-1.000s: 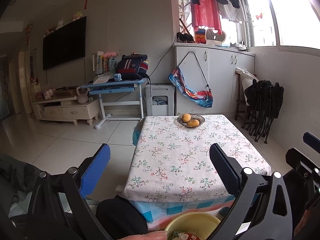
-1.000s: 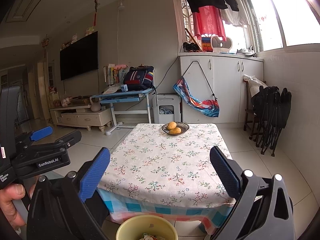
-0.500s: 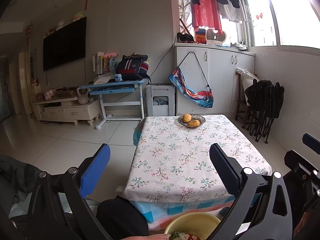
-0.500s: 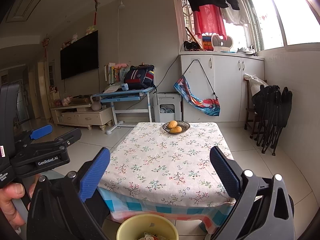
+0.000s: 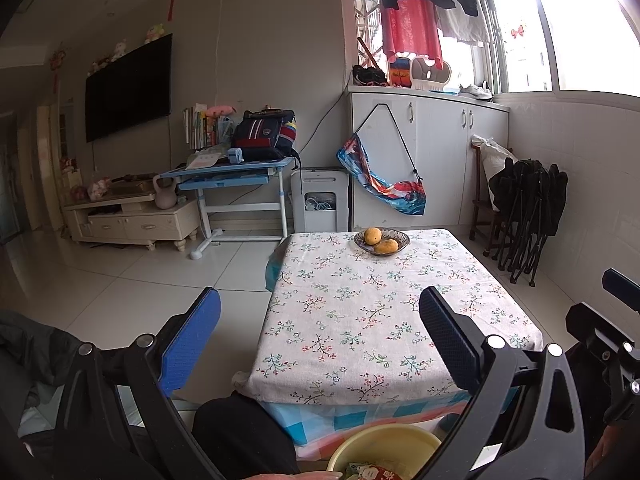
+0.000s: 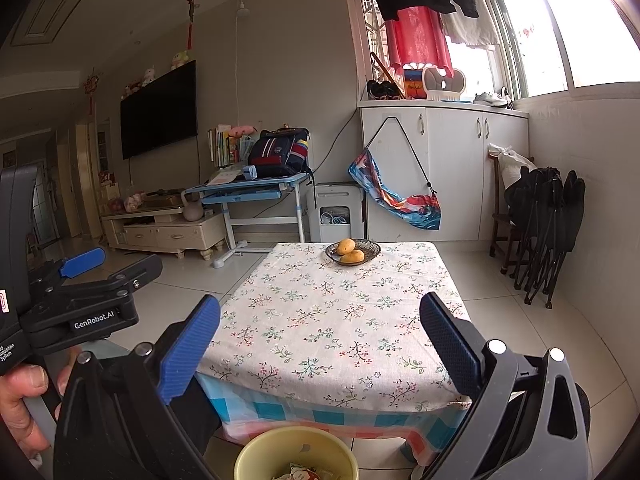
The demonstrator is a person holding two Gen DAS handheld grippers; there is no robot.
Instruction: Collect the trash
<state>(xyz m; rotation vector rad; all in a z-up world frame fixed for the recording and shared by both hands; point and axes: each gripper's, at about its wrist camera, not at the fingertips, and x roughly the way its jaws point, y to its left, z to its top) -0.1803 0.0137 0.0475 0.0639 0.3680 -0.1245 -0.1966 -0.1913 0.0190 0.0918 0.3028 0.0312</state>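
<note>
A yellow bin [image 6: 296, 454] stands on the floor just below the table's near edge, with crumpled wrappers [image 6: 306, 472] inside; the left wrist view also shows the yellow bin [image 5: 384, 446] at the bottom. My left gripper [image 5: 320, 340] is open and holds nothing, raised above the near part of the flowered tablecloth [image 5: 380, 304]. My right gripper [image 6: 320, 340] is open too, with nothing between its fingers, above the same cloth. No loose trash shows on the table.
A dark bowl with two mangoes [image 6: 352, 252] sits at the table's far end. Folded black chairs [image 6: 548, 232] lean on the right wall. A blue desk [image 6: 256, 192] and white cabinets [image 6: 440, 168] stand behind. A hand [image 6: 20, 396] holds the left gripper's handle.
Both views have drifted very slightly; the grippers stay open and nothing on the table moved.
</note>
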